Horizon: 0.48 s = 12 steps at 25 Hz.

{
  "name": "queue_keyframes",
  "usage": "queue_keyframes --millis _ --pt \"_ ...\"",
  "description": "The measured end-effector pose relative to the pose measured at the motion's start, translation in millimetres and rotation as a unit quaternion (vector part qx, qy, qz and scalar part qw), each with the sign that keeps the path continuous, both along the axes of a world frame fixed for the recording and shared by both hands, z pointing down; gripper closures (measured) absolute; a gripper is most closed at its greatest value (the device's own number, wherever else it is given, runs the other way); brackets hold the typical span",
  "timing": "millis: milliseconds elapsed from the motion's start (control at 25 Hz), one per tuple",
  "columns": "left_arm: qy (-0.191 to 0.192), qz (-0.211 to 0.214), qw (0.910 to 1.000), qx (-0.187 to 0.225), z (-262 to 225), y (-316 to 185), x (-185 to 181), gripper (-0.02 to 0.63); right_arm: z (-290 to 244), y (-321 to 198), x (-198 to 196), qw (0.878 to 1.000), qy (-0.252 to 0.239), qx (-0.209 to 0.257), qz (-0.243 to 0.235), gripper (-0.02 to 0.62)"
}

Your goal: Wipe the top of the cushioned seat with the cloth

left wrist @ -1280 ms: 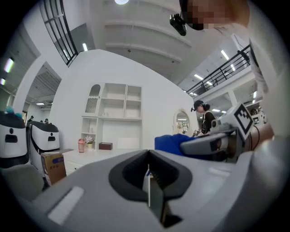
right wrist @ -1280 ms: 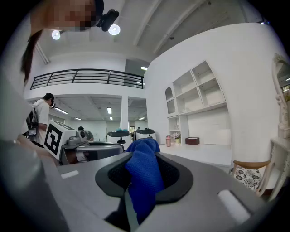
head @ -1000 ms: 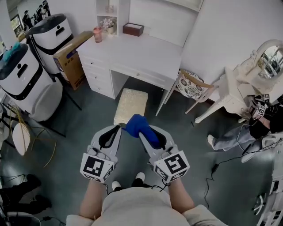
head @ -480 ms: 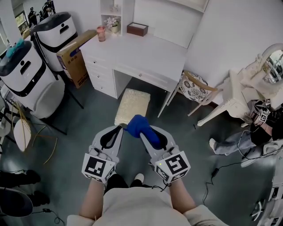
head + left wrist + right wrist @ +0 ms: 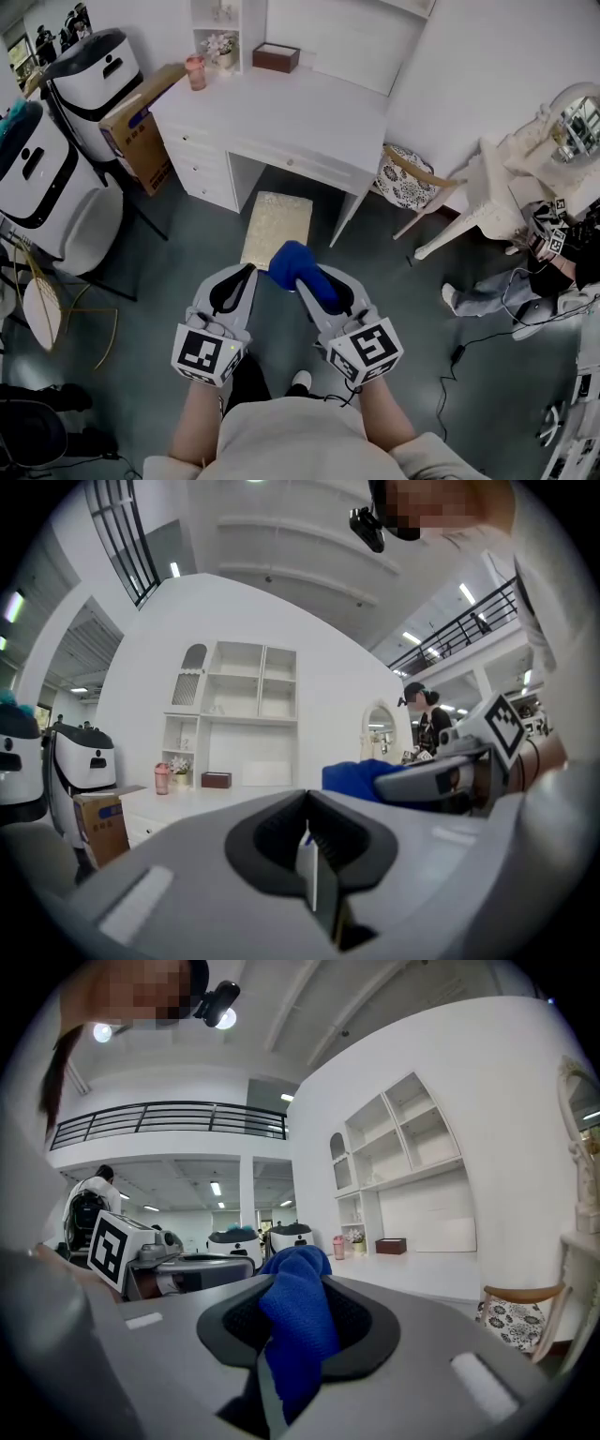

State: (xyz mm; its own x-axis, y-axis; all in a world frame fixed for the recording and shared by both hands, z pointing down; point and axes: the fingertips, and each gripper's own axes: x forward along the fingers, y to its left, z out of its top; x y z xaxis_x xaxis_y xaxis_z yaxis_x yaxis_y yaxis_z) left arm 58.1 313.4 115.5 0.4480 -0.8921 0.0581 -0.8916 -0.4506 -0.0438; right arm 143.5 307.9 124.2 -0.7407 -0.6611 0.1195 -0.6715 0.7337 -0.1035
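Note:
The cushioned seat (image 5: pixel 277 225) is a cream stool standing on the floor in front of the white desk (image 5: pixel 281 112), partly under its edge. A blue cloth (image 5: pixel 298 272) is bunched in my right gripper (image 5: pixel 305 281), whose jaws are shut on it; the cloth (image 5: pixel 295 1321) fills the middle of the right gripper view. My left gripper (image 5: pixel 246 274) hangs beside it, shut with nothing in it, and its jaws (image 5: pixel 309 855) meet in the left gripper view. Both grippers hover above the floor just short of the seat.
A patterned chair (image 5: pixel 405 180) stands right of the desk. Two white machines (image 5: pixel 94 70) and a cardboard box (image 5: pixel 141 117) are at the left. A wire-legged stool (image 5: pixel 47 300) is at the far left. Cables (image 5: pixel 469 347) lie on the floor at the right, near a seated person (image 5: pixel 553 253).
The head view has shifted a little, and the desk and seat now sit slightly higher and further left. Both grippers keep the same pose, and the cloth stays gripped.

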Motion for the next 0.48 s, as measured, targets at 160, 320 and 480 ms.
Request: queue_keyframes --millis 160,320,480 --pt "0.0 0.023 0.9997 0.001 -3 -31 -25 0.606 0 -27 -25 1.0 0.0 -0.004 0.025 0.477" --pt "-0.003 0.046 0.999 -0.001 1 -57 -50 0.606 3 -50 -51 0.999 -0.003 -0.006 0.048 0.477" --pt "-0.002 0.064 0.9979 -0.001 0 -81 -71 0.606 5 -70 -71 0.998 -0.006 -0.011 0.068 0.477"
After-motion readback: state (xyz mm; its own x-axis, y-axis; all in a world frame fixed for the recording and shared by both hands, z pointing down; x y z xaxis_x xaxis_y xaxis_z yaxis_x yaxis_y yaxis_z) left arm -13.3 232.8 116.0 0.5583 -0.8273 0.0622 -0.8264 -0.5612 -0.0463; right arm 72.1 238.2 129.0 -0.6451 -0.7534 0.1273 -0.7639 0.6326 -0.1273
